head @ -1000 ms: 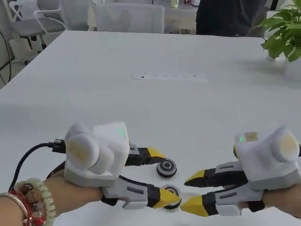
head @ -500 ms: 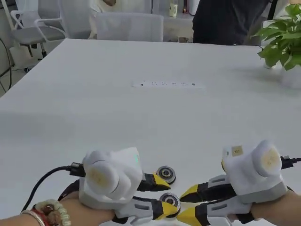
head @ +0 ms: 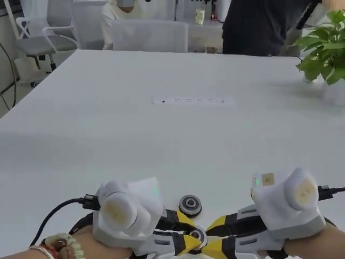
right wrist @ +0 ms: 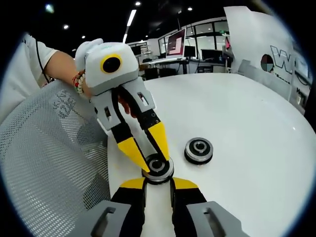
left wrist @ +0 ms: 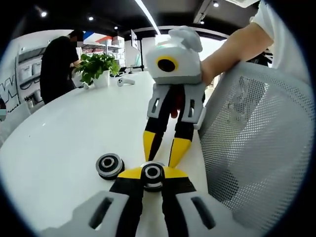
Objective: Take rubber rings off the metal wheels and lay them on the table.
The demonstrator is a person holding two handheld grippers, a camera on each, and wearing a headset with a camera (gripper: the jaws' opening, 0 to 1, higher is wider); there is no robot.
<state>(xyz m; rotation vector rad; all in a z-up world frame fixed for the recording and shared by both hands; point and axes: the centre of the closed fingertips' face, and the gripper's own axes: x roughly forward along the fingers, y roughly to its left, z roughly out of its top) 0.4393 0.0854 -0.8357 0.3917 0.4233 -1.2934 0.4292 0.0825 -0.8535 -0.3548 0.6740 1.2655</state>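
Observation:
Two small metal wheels with black rubber rings lie near the table's front edge. The nearer wheel (head: 198, 236) (left wrist: 152, 174) (right wrist: 158, 168) sits between the yellow tips of my left gripper (head: 188, 233) (left wrist: 152, 173) (right wrist: 148, 147), which is shut on it. My right gripper (head: 214, 236) (right wrist: 158, 183) (left wrist: 163, 150) faces it from the other side. Its jaws stand a narrow gap apart, tips against that wheel's rim. The second wheel (head: 190, 204) (left wrist: 109, 165) (right wrist: 199, 149) lies free just beyond.
A white table (head: 161, 140) stretches ahead with a flush socket strip (head: 193, 100) at its middle. A potted plant (head: 323, 48) stands at the far right. Mesh chairs (head: 148, 35) and a person in black (head: 259, 27) are behind the far edge.
Both grippers have drawn together on the nearer wheel. The right gripper's jaws have narrowed and its tips now reach the wheel. The camera has tilted, shifting the whole picture.

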